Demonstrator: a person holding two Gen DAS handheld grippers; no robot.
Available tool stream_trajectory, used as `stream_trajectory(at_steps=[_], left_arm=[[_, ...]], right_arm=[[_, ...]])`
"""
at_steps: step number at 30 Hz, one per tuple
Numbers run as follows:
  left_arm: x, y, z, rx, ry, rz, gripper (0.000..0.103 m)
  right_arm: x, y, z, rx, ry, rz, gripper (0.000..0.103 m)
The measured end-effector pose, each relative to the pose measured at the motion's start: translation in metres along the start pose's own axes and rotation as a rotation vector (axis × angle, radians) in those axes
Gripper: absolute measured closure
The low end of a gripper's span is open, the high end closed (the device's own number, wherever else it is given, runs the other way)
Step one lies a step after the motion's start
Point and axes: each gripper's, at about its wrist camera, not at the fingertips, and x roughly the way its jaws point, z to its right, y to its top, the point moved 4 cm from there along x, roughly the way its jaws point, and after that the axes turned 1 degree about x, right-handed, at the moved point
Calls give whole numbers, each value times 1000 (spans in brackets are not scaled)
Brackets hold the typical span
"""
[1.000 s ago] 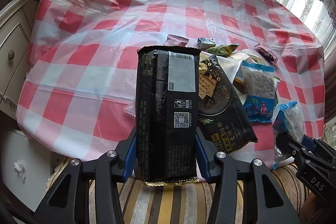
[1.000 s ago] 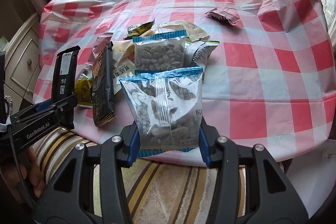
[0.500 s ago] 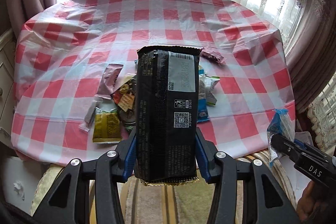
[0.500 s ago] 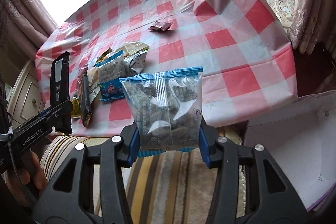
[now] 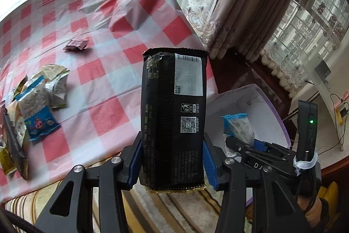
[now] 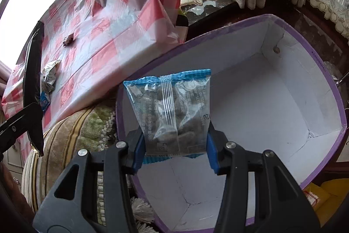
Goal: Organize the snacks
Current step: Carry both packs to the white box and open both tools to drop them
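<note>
My left gripper (image 5: 172, 156) is shut on a tall black snack packet (image 5: 173, 115) and holds it upright off the table's right edge. My right gripper (image 6: 175, 145) is shut on a clear blue-edged snack bag (image 6: 172, 110) and holds it over the open white box with a purple rim (image 6: 272, 102). The box also shows in the left wrist view (image 5: 259, 102), to the right of the black packet, with the right gripper (image 5: 242, 143) and its bag (image 5: 238, 126) above it. The box interior looks bare.
Several loose snack packets (image 5: 37, 106) lie at the left on the red-checked tablecloth (image 5: 109, 36); one small dark wrapper (image 5: 76, 45) lies apart. A striped cushioned seat (image 6: 72, 137) sits below the table edge. Curtains (image 5: 250, 3) hang at the right.
Both grippers have swung right, away from the table, with their packets still held. The right gripper now hangs over the open box, which has come into view.
</note>
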Motion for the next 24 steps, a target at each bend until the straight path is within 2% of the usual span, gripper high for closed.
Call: stream_trajectory(at_steps=[7,15,19,20,24], left_arm=[[52,-7,54,84,-73,-175,54],[102,-16,82,132,-39,-352,54],[121,-23,89,167,-9,-414,54],[124,-24,91,177,-3,-424,54],[131,-29,95,189,5,-452,52]], right_arm=[[18,-9,39,61,-62,-43,52],[39,-16,70,97,-132,-92,51],[45,-19,76,102,-146,-117,50],[47,-19,74,103,-146,-124,50],[45,-18,69,80,-166,-118,31]])
